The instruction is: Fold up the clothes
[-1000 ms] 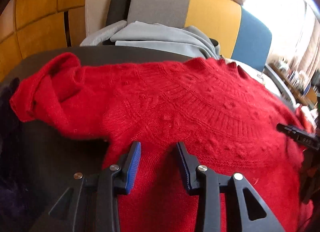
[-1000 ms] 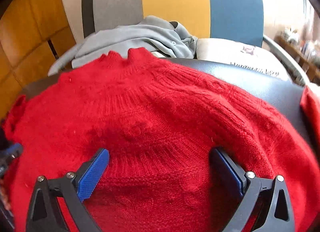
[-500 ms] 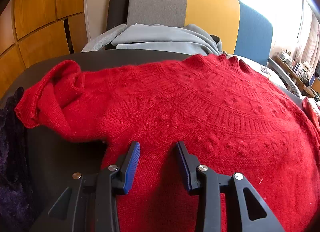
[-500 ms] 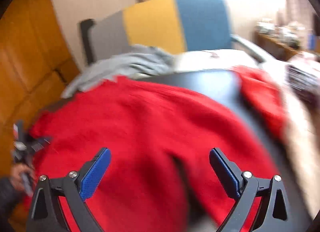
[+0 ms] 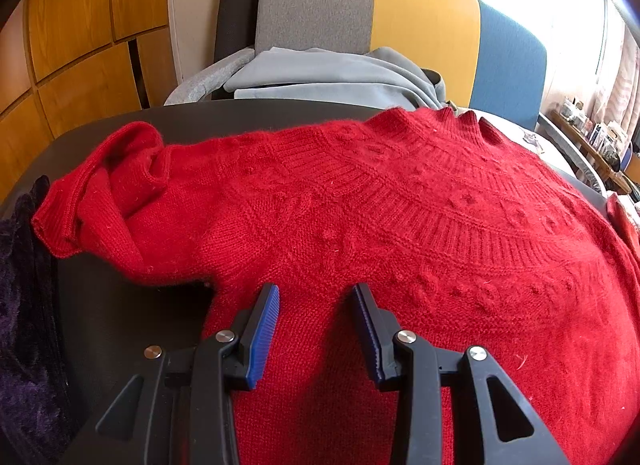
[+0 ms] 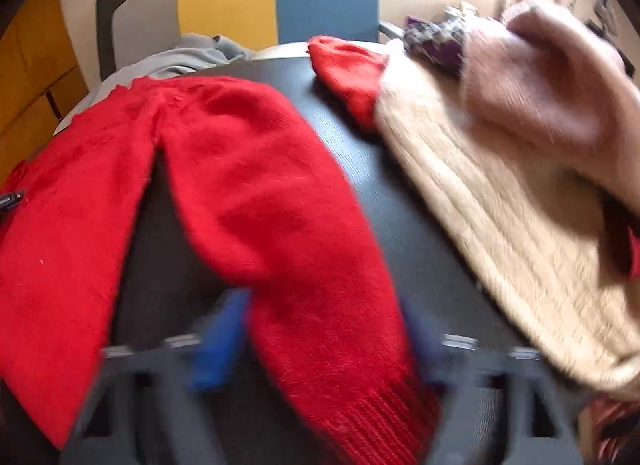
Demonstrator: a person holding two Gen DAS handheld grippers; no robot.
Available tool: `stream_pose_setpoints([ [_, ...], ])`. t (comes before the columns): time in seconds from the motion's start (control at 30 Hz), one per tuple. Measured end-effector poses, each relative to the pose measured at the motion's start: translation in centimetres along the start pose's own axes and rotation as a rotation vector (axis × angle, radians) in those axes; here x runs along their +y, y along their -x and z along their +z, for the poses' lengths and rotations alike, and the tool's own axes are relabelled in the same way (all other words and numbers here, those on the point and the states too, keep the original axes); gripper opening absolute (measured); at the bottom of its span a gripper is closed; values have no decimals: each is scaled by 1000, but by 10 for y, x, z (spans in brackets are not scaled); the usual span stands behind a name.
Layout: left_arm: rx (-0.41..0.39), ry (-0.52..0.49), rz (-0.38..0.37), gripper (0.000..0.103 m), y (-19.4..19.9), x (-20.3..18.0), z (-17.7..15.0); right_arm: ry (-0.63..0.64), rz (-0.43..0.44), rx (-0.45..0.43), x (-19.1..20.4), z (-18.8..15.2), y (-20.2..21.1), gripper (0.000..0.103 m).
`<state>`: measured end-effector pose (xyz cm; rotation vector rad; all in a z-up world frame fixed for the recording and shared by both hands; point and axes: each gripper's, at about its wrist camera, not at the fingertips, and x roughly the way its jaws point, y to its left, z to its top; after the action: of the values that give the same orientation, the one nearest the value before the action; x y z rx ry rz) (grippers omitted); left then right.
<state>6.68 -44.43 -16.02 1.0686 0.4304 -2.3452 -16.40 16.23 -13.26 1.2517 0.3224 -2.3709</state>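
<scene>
I see the red sweater (image 5: 400,225) spread flat on the counter (image 5: 120,305), unfolded; left gripper (image 5: 316,297) jaws part-open, empty. Right gripper (image 6: 320,329) jaws straddle the sleeve (image 6: 304,265), blurred, can't tell grip.

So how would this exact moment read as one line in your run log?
fold clothes | red sweater flat on table | left hand-held gripper open above body | right hand-held gripper straddling sleeve, blurred

Daylight floods in from the far right, blown out to white there. The left wrist view is sharp; the right wrist view is motion-blurred, its near tool (image 6: 320,329) smeared. Fisheye edges bend and darken.
</scene>
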Motion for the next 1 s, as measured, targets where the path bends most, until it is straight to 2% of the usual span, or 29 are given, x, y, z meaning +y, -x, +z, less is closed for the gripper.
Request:
stream_pose_setpoints([
  [0.03, 0, 4, -5, 39, 0, 1, 0, 8, -8, 6, 1, 6, 0, 21],
  [0.1, -1, 13, -15, 39, 0, 2, 0, 27, -60, 13, 3, 20, -2, 21],
  [0.2, -3, 25, -30, 39, 1, 5, -1, 24, -98, -26, -3, 56, 5, 21],
  [0.37, -7, 52, -57, 39, 2, 10, -1, -2, -269, -212, -26, 140, 60, 21],
  [0.43, -9, 60, -63, 39, 2, 11, -1, -1, -313, -265, -22, 165, 74, 21],
  [0.47, -9, 60, -63, 39, 2, 11, -1, 11, -309, -295, -14, 179, 78, 21],
  [0.53, -9, 57, -59, 39, 1, 11, -1, 88, -291, -333, 23, 208, 74, 24],
  [0.57, -9, 54, -56, 39, 1, 10, 0, 124, -272, -343, 36, 212, 74, 26],
  [0.63, -8, 52, -53, 39, 1, 9, 0, 231, -183, -353, 86, 221, 66, 36],
  [0.7, -7, 56, -57, 39, 1, 10, 0, 266, 97, -315, 135, 228, 55, 42],
  [0.77, -7, 60, -61, 39, 1, 11, 0, 249, 333, -298, 168, 223, 53, 51],
  [0.8, -7, 62, -63, 39, 1, 11, 0, 227, 432, -289, 181, 219, 52, 63],
  [0.83, -7, 63, -65, 39, 1, 11, -1, 193, 468, -285, 185, 212, 52, 74],
  [0.87, -7, 65, -66, 39, 1, 11, -1, 158, 503, -281, 189, 205, 52, 77],
  [0.93, -7, 67, -67, 39, 2, 11, -2, 71, 554, -242, 186, 187, 43, 78],
  [1.0, 3, 58, -56, 39, 3, 8, 0, 42, 554, -190, 185, 159, 31, 79],
])
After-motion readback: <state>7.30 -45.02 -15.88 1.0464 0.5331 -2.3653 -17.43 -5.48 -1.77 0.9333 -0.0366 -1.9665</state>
